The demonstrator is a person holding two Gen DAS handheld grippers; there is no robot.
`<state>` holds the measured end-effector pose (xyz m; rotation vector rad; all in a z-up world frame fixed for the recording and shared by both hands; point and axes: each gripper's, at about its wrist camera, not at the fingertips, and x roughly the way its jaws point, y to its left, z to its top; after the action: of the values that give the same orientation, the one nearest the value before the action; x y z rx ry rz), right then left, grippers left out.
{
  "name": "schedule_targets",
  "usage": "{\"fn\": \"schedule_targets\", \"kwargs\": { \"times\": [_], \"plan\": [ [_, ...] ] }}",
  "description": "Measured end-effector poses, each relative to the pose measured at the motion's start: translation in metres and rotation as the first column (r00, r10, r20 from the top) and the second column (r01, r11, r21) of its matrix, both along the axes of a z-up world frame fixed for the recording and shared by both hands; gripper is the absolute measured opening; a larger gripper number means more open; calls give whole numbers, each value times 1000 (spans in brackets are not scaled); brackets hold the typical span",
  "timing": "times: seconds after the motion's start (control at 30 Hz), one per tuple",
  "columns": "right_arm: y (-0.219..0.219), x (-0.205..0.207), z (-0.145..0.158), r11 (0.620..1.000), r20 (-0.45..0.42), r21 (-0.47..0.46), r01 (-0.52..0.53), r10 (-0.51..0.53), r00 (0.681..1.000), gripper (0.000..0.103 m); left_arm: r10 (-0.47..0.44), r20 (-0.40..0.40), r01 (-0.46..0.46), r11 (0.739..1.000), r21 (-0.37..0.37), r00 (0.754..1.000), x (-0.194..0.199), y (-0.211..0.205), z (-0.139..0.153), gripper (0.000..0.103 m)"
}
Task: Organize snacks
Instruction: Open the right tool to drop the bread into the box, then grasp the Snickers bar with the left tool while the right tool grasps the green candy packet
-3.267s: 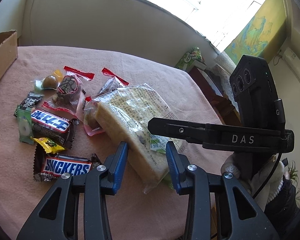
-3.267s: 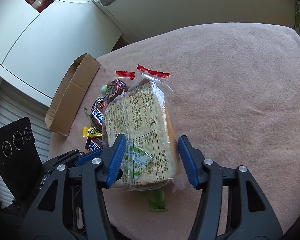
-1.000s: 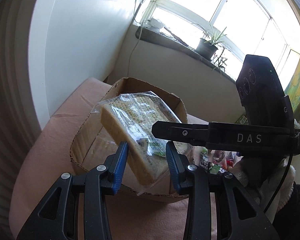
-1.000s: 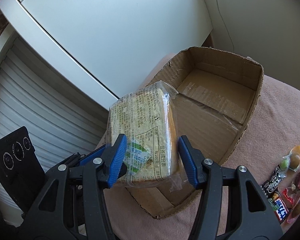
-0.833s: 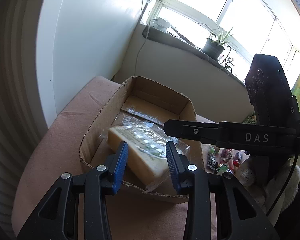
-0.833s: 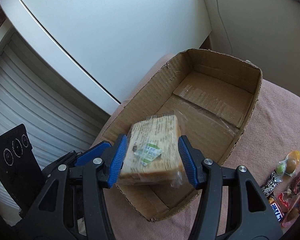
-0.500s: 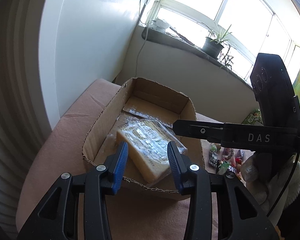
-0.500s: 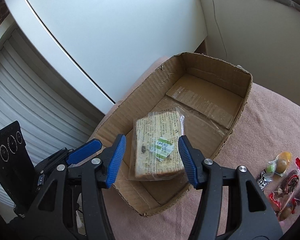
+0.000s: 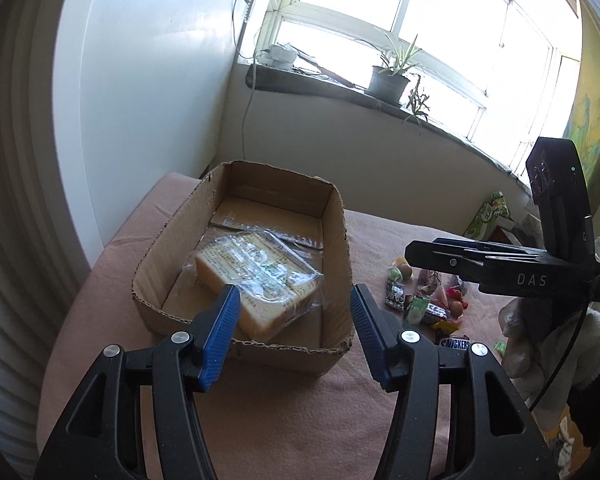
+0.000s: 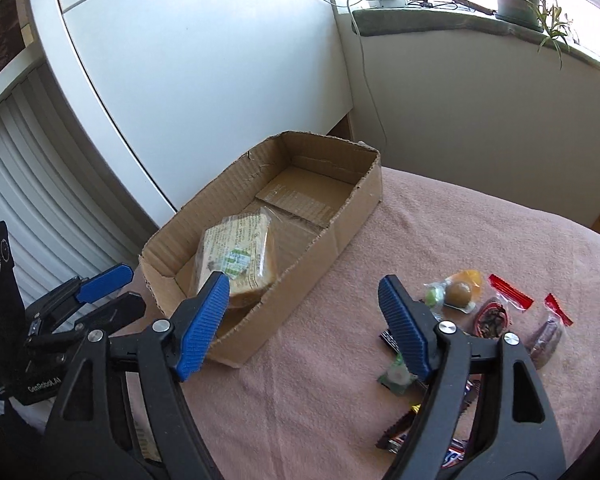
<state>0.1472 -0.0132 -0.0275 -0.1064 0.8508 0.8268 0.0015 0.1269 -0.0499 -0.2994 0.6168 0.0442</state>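
The bag of bread [image 9: 256, 280] lies flat inside the cardboard box [image 9: 342, 216], toward the box's near end, on my desk [image 10: 440, 216]. My left gripper [image 9: 294, 330] hangs over the box's near wall, its jaws opening with nothing pinched between them. My right gripper [image 10: 304, 318] sits at the box's right side, jaws also opening and empty. The small snacks [image 10: 460, 292] lie in a loose cluster on the desk, to the right of the box.
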Motion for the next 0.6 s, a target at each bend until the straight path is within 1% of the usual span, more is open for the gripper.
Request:
{"fn": "schedule_targets", "kwargs": {
  "times": [0.1,0.17,0.33,0.4,0.5,0.6],
  "plan": [
    [-27,-13,1,998,67,-55,22,-18,998,80,-34,13,34,999,4,999,-2,-12,2,57],
    [-47,-19,1,996,85,-83,45,-38,996,80,-63,15,63,998,-5,998,-1,-21,1,57],
    [-101,-26,-4,985,97,-94,143,-134,986,80,-133,-3,132,991,-28,991,8,-45,-7,56],
    [-122,-26,-8,979,86,-88,181,-174,981,80,-163,-14,163,986,-37,986,12,-56,-10,56],
    [-152,-29,-15,965,79,-103,241,-233,969,80,-210,-25,209,977,-53,977,18,-72,-16,56],
    [-180,-33,-25,947,73,-130,293,-285,956,80,-247,-43,244,967,-68,968,25,-86,-23,51]
  ]
}}
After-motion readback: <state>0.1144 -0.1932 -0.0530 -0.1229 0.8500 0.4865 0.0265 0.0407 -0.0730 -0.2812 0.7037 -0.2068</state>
